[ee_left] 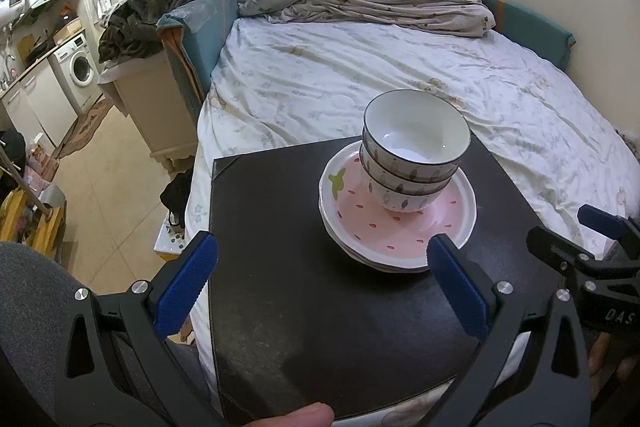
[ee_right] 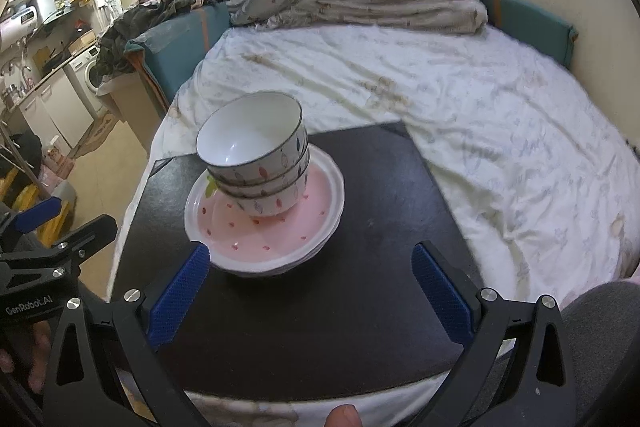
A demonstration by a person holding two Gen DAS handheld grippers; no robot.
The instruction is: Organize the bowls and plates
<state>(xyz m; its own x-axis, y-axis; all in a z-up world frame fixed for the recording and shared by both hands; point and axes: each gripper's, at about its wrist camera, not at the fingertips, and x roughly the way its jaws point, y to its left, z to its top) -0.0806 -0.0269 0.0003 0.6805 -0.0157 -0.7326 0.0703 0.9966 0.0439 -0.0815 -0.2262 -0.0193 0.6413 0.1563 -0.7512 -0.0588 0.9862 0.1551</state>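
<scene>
A: Start from the left claw [ee_left: 322,277]. How does it stand?

B: Its blue pads are spread wide with nothing between them. The right-hand pad sits just at the near rim of the pink plates [ee_left: 400,227], so the pile lies ahead and to that claw's right.

A: And the right claw [ee_right: 312,279]?

B: Also wide and empty. Its left-hand pad is just at the near rim of the same plates, so the pile lies ahead and to its left. Neither is clearly nearer; the pile stands between the two.

A: Where is the crockery, exactly?

B: Three nested leaf-pattern bowls [ee_left: 414,157] stand on the top plate, set toward its far side, not centred. The plates rest on a dark board [ee_left: 280,287] laid on the bed [ee_left: 360,75], serving as the counter.

A: Any long axis to mind?

B: None; everything is round. The pile's height is what matters: the bowls appear to lean slightly.

A: What does each view add?

B: The left wrist view shows the green mark on the plate and the plates' stacked edges. The right wrist view looks deeper into the top bowl and shows bare board to the right.
</scene>
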